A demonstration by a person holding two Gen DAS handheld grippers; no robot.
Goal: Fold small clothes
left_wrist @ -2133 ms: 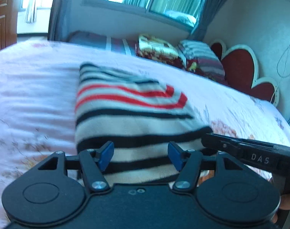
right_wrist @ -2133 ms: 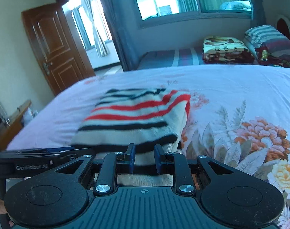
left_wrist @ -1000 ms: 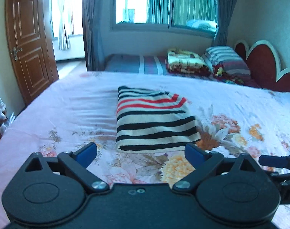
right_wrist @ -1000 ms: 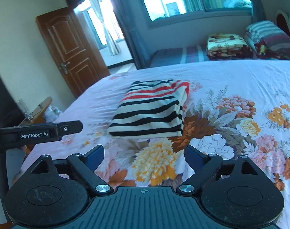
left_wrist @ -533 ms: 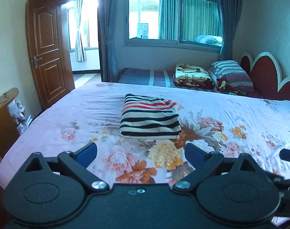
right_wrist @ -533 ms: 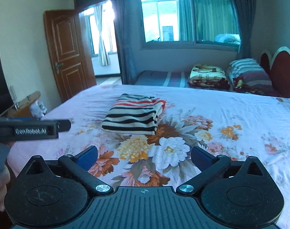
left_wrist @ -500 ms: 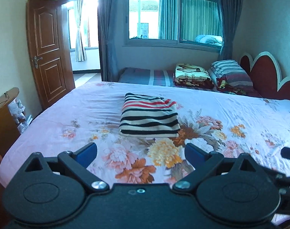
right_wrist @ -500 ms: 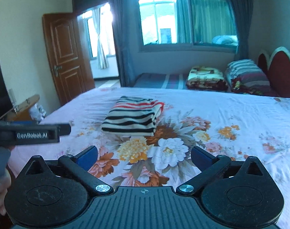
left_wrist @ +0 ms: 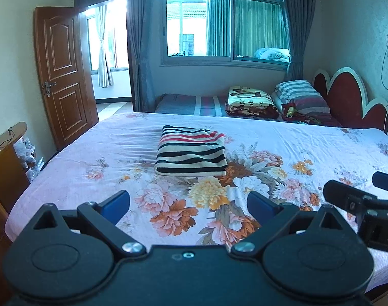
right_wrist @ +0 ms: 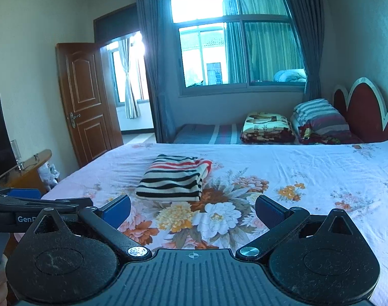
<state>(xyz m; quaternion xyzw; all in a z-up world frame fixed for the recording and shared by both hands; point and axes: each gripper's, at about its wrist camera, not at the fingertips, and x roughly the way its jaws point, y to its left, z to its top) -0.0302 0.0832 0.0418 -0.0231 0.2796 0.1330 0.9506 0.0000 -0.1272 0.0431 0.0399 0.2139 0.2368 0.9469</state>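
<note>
A folded sweater (left_wrist: 191, 151) with black, cream and red stripes lies flat on the floral bed sheet (left_wrist: 283, 148), left of the bed's middle. It also shows in the right wrist view (right_wrist: 175, 178). My left gripper (left_wrist: 189, 204) is open and empty, well back from the sweater near the bed's front edge. My right gripper (right_wrist: 192, 207) is open and empty, also well back from it. The right gripper's body (left_wrist: 359, 204) shows at the right edge of the left wrist view. The left gripper's body (right_wrist: 28, 209) shows at the left edge of the right wrist view.
Folded blankets (left_wrist: 250, 100) and a striped pillow (left_wrist: 299, 97) lie by the red headboard (left_wrist: 347, 97) at the far side. A brown door (left_wrist: 61, 76) stands open at left. A wooden cabinet (left_wrist: 5, 163) stands beside the bed's left edge.
Both grippers let go of the sweater, opened wide and drew back from it. The sweater lies folded on the bed and now looks farther away.
</note>
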